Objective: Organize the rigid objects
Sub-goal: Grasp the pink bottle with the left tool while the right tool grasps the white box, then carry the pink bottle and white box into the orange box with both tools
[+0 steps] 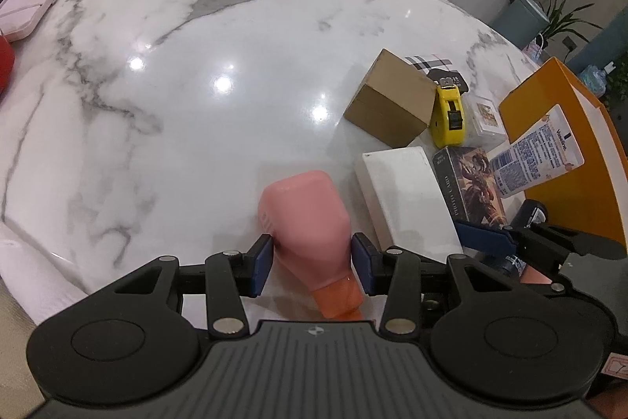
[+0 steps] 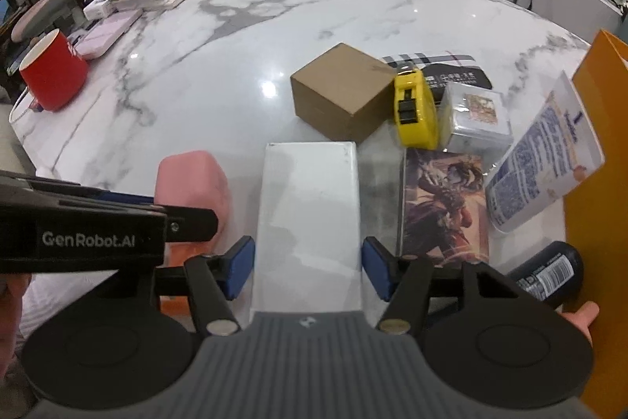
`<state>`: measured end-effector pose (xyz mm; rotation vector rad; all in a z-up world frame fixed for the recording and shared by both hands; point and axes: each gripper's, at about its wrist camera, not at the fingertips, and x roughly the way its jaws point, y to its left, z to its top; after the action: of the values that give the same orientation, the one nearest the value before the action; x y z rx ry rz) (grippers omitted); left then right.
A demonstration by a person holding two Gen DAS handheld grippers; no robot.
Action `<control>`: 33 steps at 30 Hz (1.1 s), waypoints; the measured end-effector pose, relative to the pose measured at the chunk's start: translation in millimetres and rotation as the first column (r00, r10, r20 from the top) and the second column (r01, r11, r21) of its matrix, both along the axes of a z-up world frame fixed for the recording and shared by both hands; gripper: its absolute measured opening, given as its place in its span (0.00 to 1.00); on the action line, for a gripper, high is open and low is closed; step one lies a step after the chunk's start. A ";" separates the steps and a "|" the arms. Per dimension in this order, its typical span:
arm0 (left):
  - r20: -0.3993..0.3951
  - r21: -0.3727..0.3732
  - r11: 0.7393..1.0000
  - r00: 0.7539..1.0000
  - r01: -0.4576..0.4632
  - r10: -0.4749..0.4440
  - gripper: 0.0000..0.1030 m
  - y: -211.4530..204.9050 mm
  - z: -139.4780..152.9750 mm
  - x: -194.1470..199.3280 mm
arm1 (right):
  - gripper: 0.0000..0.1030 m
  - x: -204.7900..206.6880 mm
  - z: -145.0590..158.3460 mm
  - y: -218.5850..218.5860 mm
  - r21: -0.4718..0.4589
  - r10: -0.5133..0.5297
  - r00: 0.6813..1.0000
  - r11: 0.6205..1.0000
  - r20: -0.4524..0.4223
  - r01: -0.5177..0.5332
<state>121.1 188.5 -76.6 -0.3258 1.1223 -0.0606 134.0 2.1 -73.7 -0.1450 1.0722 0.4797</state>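
While the left hand-held gripper [image 1: 311, 264] straddles the pink bottle [image 1: 304, 209], its blue pads [image 1: 261, 262] sit just beside the bottle's flanks near the shoulder. I cannot tell whether they are pressing or only framing it. The bottle lies on its side at the near edge of the marble bench [image 1: 196, 73], orange cap [image 1: 337, 301] pointing back toward the gripper. The right hand-held gripper [image 2: 308, 268] is spread around the near end of the white box [image 2: 310, 207], both pads clear of its sides, so it holds nothing yet.

To do this step well, I would judge that each tool should square up first. The bottle tapers toward the cap, so a grip on the slope may squeeze it forward and out. Seating the pads further along the flat-sided body looks safer. The white box is nearly as wide as the spread of the right fingers. They should advance evenly along both long edges before closing, or the box will pivot.

Neighbours are close: a photo-card box [image 2: 445, 207] lies beside the white box, with a cardboard box [image 2: 339, 97], a yellow tape measure [image 2: 414, 112] and a small clear case [image 2: 477, 118] behind. A Vaseline tube [image 2: 541, 160] leans against an orange panel [image 2: 598, 128], and a dark bottle [image 2: 549, 275] lies at the right. Lifting straight up before travelling should spare them. The two grippers work almost side by side, so one should move at a time.
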 end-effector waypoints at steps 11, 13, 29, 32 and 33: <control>0.023 0.020 0.999 0.999 -0.037 0.037 0.54 -4.2 -12.0 0.2 | 0.60 4.1 -14.9 2.2 0.020 0.013 1.000 1.000 0.010 -0.013; 0.032 0.025 0.999 0.999 -0.041 0.040 0.53 -4.8 -11.9 -0.6 | 0.60 3.6 -14.8 2.3 0.020 0.017 1.000 1.000 0.020 -0.017; 0.139 0.028 0.995 0.986 -0.093 0.088 0.51 -13.7 24.5 -22.6 | 0.59 -18.3 21.0 -23.7 0.090 0.000 0.994 0.996 0.113 -0.010; 0.168 0.028 0.996 0.982 -0.088 0.083 0.51 -19.8 39.2 -26.0 | 0.59 -23.0 37.0 -33.0 0.099 -0.017 0.988 0.995 0.156 0.002; 0.179 0.029 0.996 0.981 -0.084 0.078 0.50 -22.5 44.5 -27.1 | 0.59 -23.8 43.0 -37.2 0.105 -0.025 0.986 0.994 0.166 0.008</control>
<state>94.0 166.1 -32.2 -0.3267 0.9308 0.0028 110.2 -35.0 -30.6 -0.0829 0.8812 0.4983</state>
